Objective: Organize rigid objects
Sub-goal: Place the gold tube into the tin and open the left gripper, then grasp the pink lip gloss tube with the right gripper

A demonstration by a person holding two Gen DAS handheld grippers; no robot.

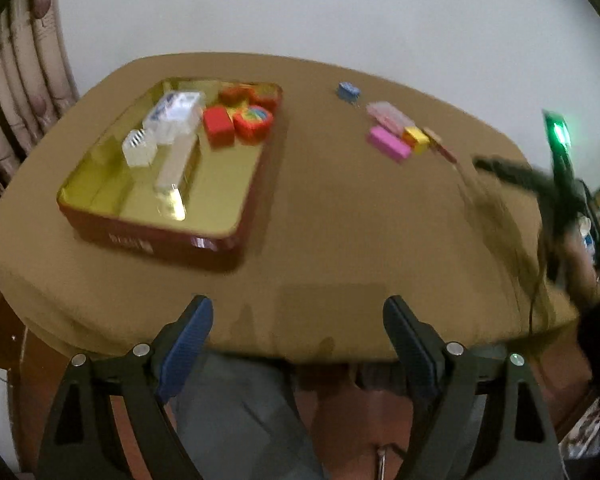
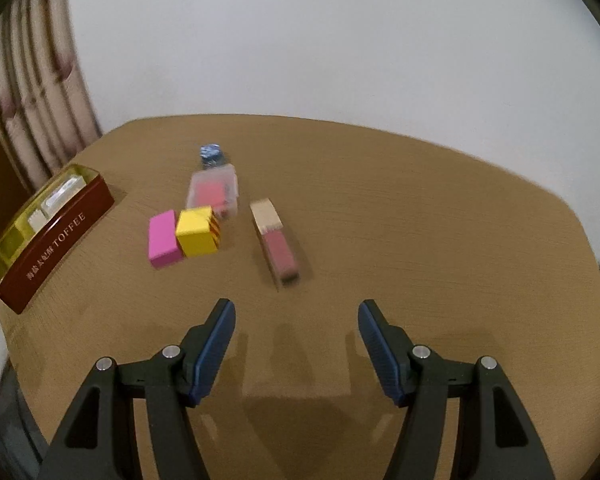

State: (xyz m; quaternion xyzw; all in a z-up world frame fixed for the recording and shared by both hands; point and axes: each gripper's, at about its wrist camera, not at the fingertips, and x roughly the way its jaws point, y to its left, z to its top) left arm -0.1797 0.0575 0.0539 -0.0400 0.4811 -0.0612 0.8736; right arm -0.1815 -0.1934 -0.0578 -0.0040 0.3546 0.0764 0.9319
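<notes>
Both tools are spread wide and empty. The left tool (image 1: 298, 344) hangs over the near edge of the worktop (image 1: 340, 232), with nothing between its blue pads. The right tool (image 2: 296, 344) hovers over bare worktop with the loose pieces straight ahead of it. The tin (image 1: 156, 236) sits on the left half of the worktop and already holds clear boxes, a red block (image 1: 219, 127) and other red-orange pieces. The things not yet sorted lie in a cluster on the right half: a pink block (image 2: 164, 239) touching a yellow block (image 2: 198, 231), a clear case (image 2: 213, 192) just behind them, a small blue piece (image 2: 211, 153) furthest back, and a long pink stick with a tan cap (image 2: 275, 240) set a little apart on the right. That stick is the piece nearest the right tool. It lies ahead and slightly left of the gap between the jaws, with its long axis running mostly away from the tool, capped end far and pink end near. The jaws would therefore close across its narrow width with little wrist roll. From the left tool the cluster is well apart, up and to the right across the worktop, so the right hand looks better placed for the next pick. The tin lies to that hand's left for the drop.
</notes>
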